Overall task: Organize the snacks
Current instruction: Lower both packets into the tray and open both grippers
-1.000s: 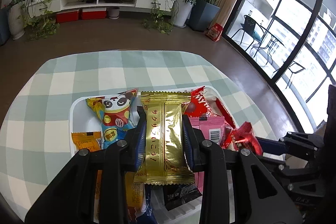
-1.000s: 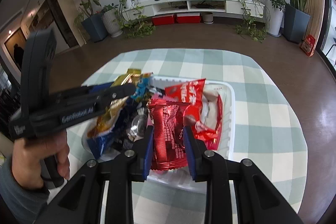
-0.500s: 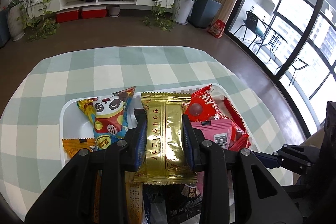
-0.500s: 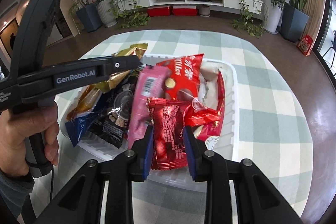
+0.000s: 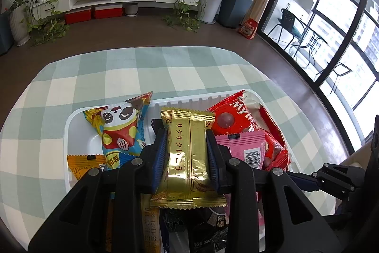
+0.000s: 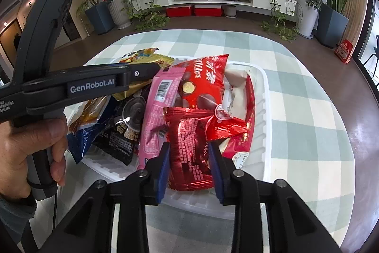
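A white tray [image 5: 67, 134] on a green-checked tablecloth holds several snack packets. My left gripper [image 5: 186, 134] is shut on a gold foil packet [image 5: 187, 158], held just above the tray's middle. In the right wrist view the left gripper [image 6: 151, 69] reaches in from the left with the gold packet [image 6: 151, 58]. My right gripper [image 6: 188, 146] holds a red foil packet [image 6: 189, 158] low over the tray's near side [image 6: 264, 110]. Its jaws are starting to open, though the pads still touch the packet.
In the tray lie a panda packet [image 5: 120, 132], an orange packet [image 5: 83, 163], a pink packet [image 5: 244, 146], a red chocolate-ball bag [image 5: 227, 120] and a dark packet [image 6: 128, 127]. A hand [image 6: 30, 146] grips the left tool. Checked cloth [image 6: 308, 122] surrounds the tray.
Both grippers have sunk closer to the tray with their packets. The red foil packet now rests low over the tray's snacks.
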